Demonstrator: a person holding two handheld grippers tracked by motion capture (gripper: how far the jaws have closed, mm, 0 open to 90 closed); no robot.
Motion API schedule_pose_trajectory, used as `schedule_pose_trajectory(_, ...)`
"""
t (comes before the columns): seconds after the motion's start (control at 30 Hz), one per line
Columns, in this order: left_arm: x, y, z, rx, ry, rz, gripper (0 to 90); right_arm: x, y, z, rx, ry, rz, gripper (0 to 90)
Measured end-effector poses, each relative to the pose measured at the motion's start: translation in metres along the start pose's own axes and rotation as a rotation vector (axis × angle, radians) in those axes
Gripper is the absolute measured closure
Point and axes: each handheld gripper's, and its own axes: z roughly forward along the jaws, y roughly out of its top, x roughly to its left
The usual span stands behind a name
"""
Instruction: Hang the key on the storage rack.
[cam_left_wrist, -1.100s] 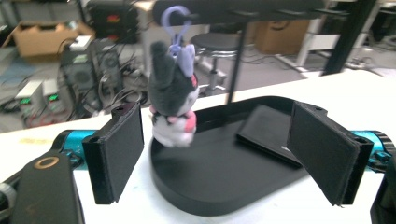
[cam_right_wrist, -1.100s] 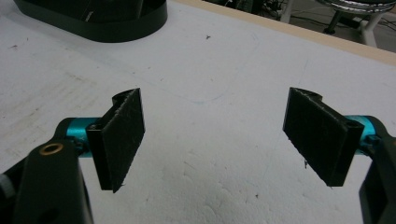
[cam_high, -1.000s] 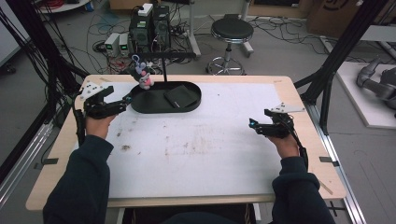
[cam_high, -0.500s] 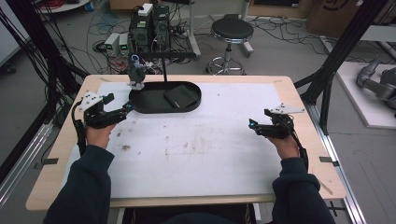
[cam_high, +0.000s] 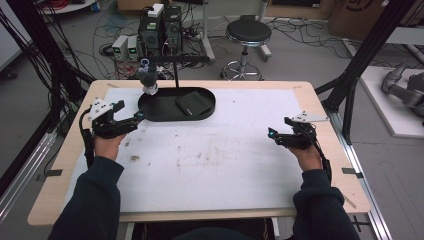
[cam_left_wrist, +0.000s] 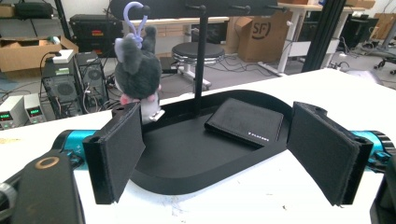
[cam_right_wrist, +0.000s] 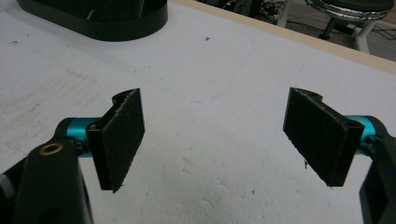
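A grey plush toy (cam_high: 148, 80) (cam_left_wrist: 138, 77) hangs by a purple clip from the left end of a black stand's crossbar (cam_high: 176, 59), over a black oval tray (cam_high: 160, 116) (cam_left_wrist: 187, 163). A black wallet (cam_high: 192, 104) (cam_left_wrist: 245, 122) lies flat in the tray, right of the stand's post. My left gripper (cam_high: 136, 119) (cam_left_wrist: 229, 149) is open just short of the tray's left front rim and points at the tray. My right gripper (cam_high: 272, 136) (cam_right_wrist: 224, 135) is open low over the bare white table top (cam_right_wrist: 210, 84), far to the right, holding nothing.
The white mat (cam_high: 225, 160) covers the wooden table. Beyond the far edge are computer boxes (cam_high: 160, 25), a round stool (cam_high: 248, 32) and floor cables. Black frame posts (cam_high: 360, 65) rise off the table's right side. The tray's corner (cam_right_wrist: 102, 18) shows in the right gripper view.
My left gripper has drawn back from the plush toy toward the person and lower. The toy has swung and settled under the crossbar. The right gripper has stayed put.
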Motion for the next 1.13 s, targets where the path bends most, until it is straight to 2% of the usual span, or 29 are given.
schedule_pose_trajectory(0.27, -0.0006, -0.0003, -0.0001, 0.0, -0.006, 0.003, 19.0, 0.0014, -0.0006, -0.0046, -0.01, -0.013, 0.003, 21.0)
schedule_pose_trajectory(0.37, -0.0014, -0.0005, 0.0005, -0.001, -0.01, 0.002, 19.0, 0.0025, -0.0002, -0.0049, -0.01, -0.017, -0.01, 21.0)
schedule_pose_trajectory(1.13, -0.0012, -0.0007, 0.0007, 0.005, -0.008, 0.005, 19.0, 0.003, -0.001, -0.0079, -0.013, -0.02, -0.013, 21.0)
